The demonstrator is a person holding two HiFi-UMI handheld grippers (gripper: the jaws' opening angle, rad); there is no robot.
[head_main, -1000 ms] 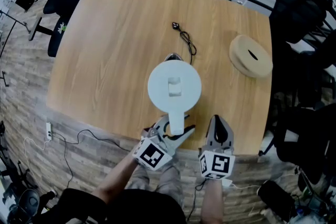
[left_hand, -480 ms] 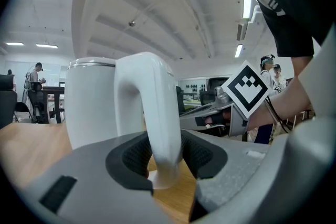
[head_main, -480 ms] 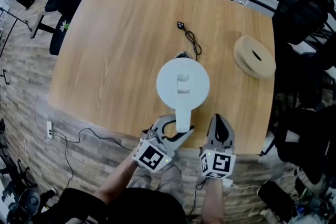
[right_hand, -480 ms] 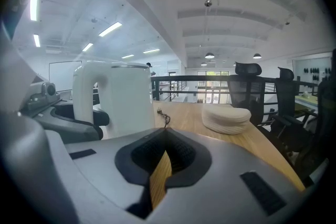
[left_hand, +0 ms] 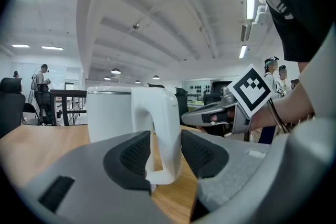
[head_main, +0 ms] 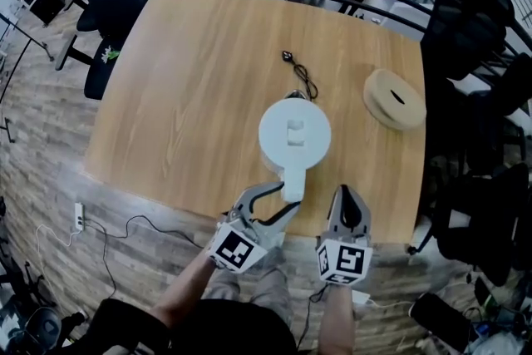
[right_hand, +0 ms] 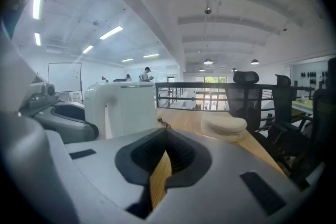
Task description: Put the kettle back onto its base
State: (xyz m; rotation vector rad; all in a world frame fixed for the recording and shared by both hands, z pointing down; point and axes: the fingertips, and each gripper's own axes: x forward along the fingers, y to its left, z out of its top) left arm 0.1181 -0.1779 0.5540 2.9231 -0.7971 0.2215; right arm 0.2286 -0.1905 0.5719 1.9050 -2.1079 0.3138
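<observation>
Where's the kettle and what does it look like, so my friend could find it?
Look at the big wooden table. Near its edge closest to the camera stands the kettle. It is the only white thing there, round with a handle pointing toward that edge, unlike the flat tan disc to its right and the thin black cord behind it.

The left claw (head_main: 285, 197) has just been opening its jaws. Its pads (left_hand: 134, 152), tight on the white kettle's (head_main: 294, 133) handle (left_hand: 167, 128) half a second ago, now stand clear, and the claw has backed slightly away from the kettle.
</observation>
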